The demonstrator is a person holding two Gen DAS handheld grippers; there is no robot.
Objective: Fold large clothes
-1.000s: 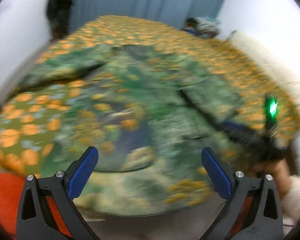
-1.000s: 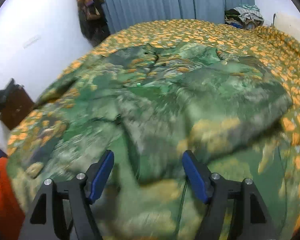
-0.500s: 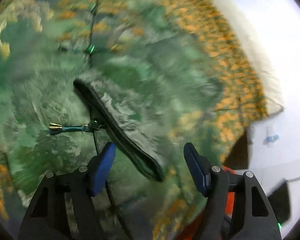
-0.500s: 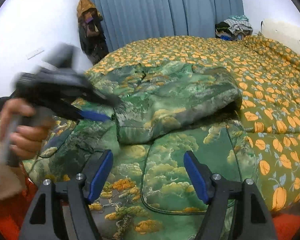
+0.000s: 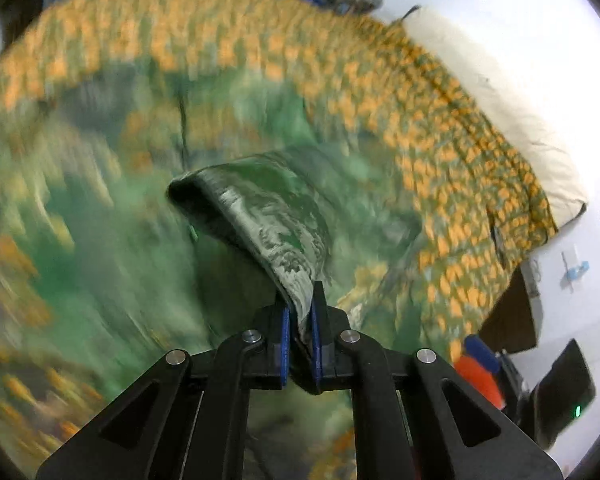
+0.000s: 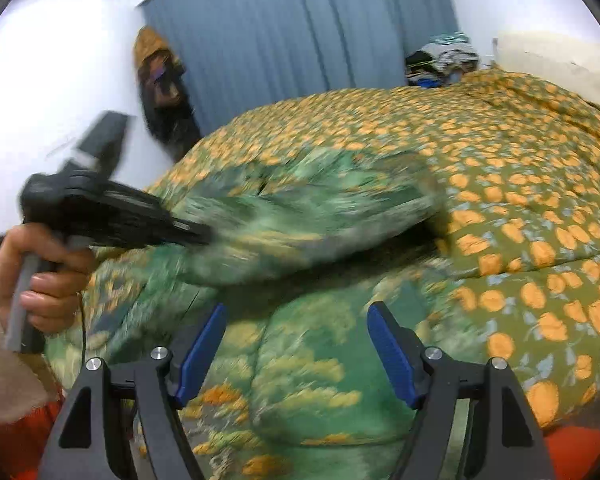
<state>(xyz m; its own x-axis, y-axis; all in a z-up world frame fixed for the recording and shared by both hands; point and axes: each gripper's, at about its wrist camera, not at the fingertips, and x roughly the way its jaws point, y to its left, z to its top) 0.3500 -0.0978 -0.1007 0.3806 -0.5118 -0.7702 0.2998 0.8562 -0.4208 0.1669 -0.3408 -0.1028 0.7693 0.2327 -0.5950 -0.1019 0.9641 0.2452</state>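
Left gripper (image 5: 300,320) jaws just closed, now clamped on green landscape-print padded garment's edge (image 5: 276,232), lifting it.

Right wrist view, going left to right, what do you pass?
Hand holding the left claw → green printed garment → orange-flowered bedspread.

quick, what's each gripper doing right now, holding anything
Left gripper: has just been closing, now shut on an edge of the green garment.
Right gripper: open, holding nothing, above the garment.
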